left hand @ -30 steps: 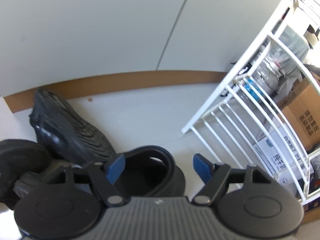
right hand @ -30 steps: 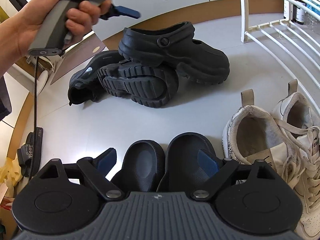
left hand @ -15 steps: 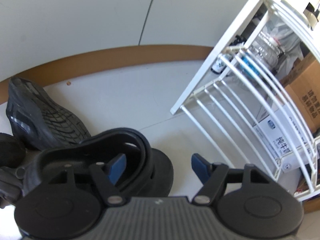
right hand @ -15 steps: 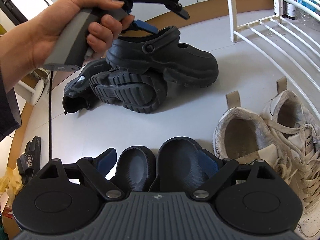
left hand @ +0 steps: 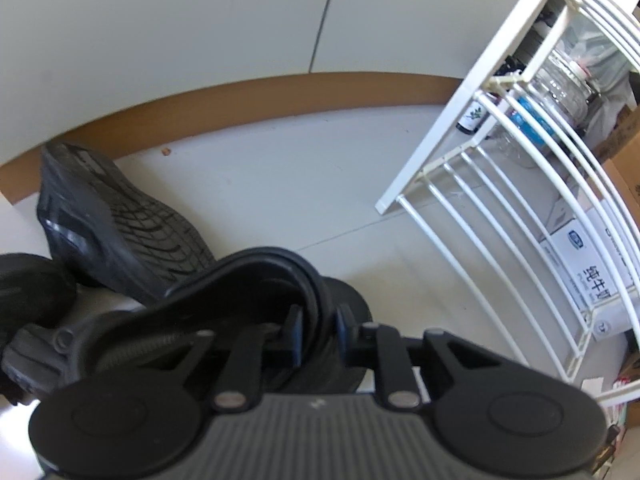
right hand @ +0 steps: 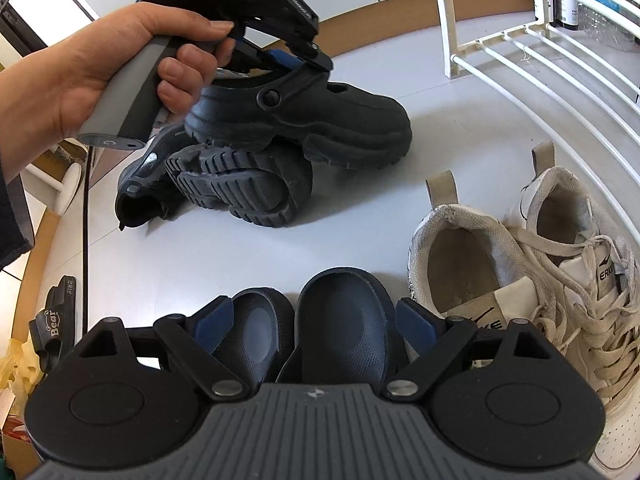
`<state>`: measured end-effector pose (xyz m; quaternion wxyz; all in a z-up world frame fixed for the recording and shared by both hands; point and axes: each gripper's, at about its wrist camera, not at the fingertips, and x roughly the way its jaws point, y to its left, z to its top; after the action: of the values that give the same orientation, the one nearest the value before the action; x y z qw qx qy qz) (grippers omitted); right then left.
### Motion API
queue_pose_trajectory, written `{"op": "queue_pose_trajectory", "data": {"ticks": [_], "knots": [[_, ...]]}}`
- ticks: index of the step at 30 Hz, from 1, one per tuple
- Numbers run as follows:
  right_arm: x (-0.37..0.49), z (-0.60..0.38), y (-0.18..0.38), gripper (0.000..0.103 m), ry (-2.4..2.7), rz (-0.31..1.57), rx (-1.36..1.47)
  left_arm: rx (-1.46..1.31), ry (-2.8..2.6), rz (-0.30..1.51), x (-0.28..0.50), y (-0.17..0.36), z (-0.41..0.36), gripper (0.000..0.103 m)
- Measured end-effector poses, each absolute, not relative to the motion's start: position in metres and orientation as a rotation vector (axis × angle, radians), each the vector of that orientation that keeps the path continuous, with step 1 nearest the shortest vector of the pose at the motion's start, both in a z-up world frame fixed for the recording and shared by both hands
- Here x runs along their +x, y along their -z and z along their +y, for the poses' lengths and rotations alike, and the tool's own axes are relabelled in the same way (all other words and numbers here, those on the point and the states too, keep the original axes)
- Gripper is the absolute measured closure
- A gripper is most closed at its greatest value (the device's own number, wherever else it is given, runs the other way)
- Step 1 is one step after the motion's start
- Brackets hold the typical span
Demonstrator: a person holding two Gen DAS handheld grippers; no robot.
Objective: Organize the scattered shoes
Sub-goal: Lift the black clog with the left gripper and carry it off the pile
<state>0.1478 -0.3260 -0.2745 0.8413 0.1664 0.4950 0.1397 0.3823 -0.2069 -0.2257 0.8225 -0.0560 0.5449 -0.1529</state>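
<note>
Some shoes neat, some not.

Done: white sneakers [right hand: 560, 264] side by side near white rack [right hand: 560, 64]. Dark blue slippers [right hand: 316, 320] side by side next to them.

Left claw [left hand: 318, 330] closing on heel strap of black clog [right hand: 316, 120], strap between pads. Clog sits on top of pile: its twin [right hand: 240, 184] tipped over under it, black sneaker [right hand: 140, 184] on its side.

Right claw [right hand: 312, 324] wide open over slippers, holds nothing.

Left to do: pair clogs, stand up black sneaker.
</note>
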Motion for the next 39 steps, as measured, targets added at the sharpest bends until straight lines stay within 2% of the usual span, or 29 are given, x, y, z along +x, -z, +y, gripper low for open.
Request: {"op": "queue_pose_trajectory", "data": {"ticks": [17,25,32,39], "knots": [[0.147,-0.309,0.269,0.011,-0.327,1.035,0.350,-0.102,0.300,1.082,0.357,0.158,-0.129,0.087],[0.147,-0.288,0.267,0.011,-0.350,1.037,0.345,-0.170,0.234,1.056,0.334,0.122,-0.061,0.087],[0.149,-0.263,0.259,0.011,-0.378,1.018,0.335,-0.213,0.154,1.055,0.305,0.111,0.005,0.087],[0.150,-0.240,0.260,0.011,-0.385,1.022,0.295,-0.259,0.075,1.066,0.276,0.122,0.072,0.087]]}}
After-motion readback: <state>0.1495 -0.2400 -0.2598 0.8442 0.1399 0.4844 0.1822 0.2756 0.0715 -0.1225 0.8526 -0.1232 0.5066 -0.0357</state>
